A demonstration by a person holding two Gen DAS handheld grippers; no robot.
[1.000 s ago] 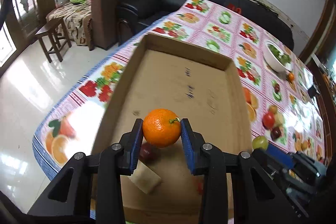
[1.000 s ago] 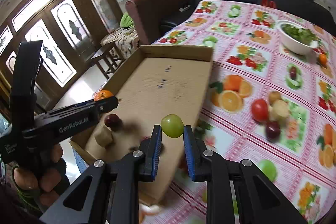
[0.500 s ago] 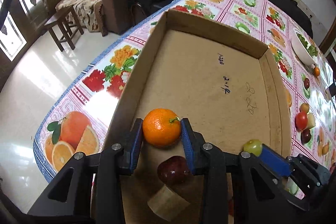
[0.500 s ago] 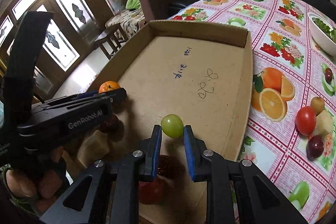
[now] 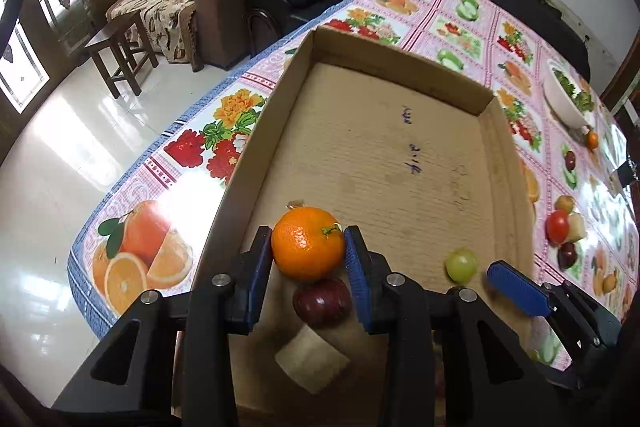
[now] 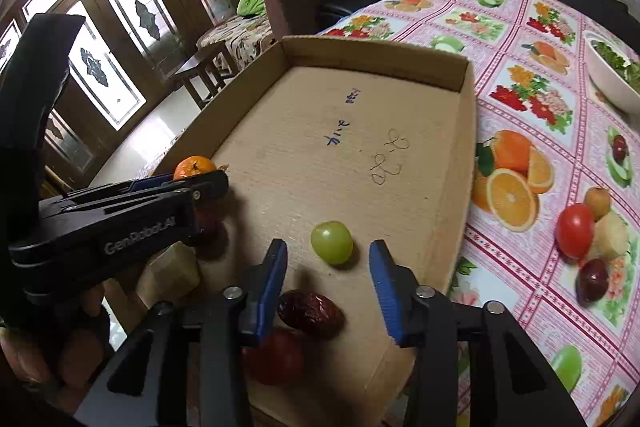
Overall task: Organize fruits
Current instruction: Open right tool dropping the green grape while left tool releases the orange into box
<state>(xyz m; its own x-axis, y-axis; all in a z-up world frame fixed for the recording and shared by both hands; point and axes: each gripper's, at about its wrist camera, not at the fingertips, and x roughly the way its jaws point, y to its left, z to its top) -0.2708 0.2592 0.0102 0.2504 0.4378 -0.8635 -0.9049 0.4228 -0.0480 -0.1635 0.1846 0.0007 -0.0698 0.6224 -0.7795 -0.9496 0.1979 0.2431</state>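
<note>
My left gripper [image 5: 308, 261] is shut on an orange mandarin [image 5: 308, 243], held low over the near left corner of the shallow cardboard box [image 5: 400, 67]. A dark red plum [image 5: 322, 303] and a pale cube [image 5: 312, 361] lie in the box just below it. My right gripper [image 6: 328, 277] is open, its jaws spread around a green grape [image 6: 332, 242] that rests on the box floor [image 6: 320, 167]. A wrinkled red date [image 6: 310, 313] and a red fruit [image 6: 274, 357] lie under the right gripper. The grape [image 5: 461, 265] also shows in the left wrist view.
The box sits on a table with a fruit-print cloth [image 6: 540, 115]. To its right lie a tomato [image 6: 574, 230], a pale chunk [image 6: 610, 233], a dark plum [image 6: 594, 279] and a brown fruit [image 6: 597, 203]. A white salad bowl [image 6: 612, 77] stands far right. Sofas and a stool stand beyond.
The right gripper has opened and let go of the green grape, which now rests on the box floor. The left gripper has lowered slightly, still holding the mandarin.
</note>
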